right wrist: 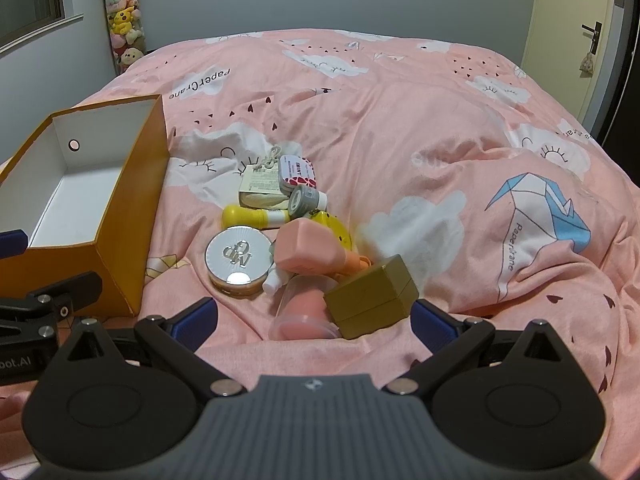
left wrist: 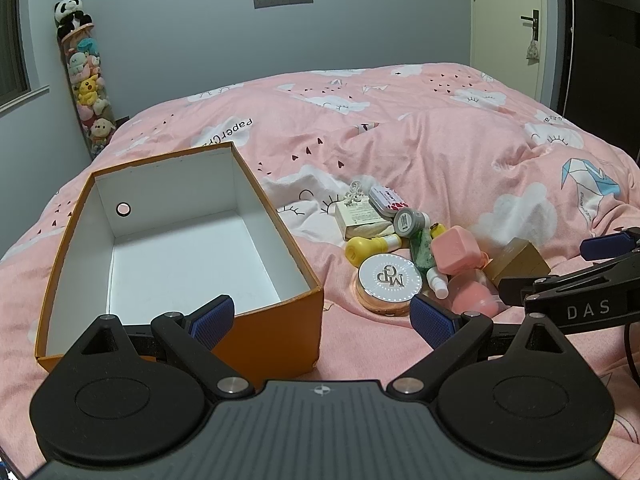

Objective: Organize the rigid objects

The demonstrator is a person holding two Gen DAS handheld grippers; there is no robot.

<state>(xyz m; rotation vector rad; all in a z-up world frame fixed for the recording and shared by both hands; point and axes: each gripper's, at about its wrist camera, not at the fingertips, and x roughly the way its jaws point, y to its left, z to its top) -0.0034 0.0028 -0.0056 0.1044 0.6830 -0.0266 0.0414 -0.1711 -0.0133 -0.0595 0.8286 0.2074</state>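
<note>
An open orange box [left wrist: 276, 316] with a white, empty inside lies on the pink bed; the right wrist view shows the orange box [right wrist: 132, 200] at the left. To its right is a pile of small items: a round white compact [left wrist: 389, 276] [right wrist: 238, 258], a pink case [left wrist: 456, 250] [right wrist: 306, 248], a gold box [left wrist: 520, 262] [right wrist: 372, 294], a yellow bottle [left wrist: 362, 250] [right wrist: 248, 216], a mint tin [right wrist: 296, 170]. My left gripper [left wrist: 322, 316] hovers open in front of the orange box's near right corner. My right gripper [right wrist: 314, 316] is open, just short of the gold box.
A pink quilt [right wrist: 440, 120] with cloud prints covers the bed. A tall clear tube of plush toys [left wrist: 90, 92] stands by the far left wall. A door [left wrist: 508, 20] is at the far right. The right gripper's arm [left wrist: 580, 300] shows in the left wrist view.
</note>
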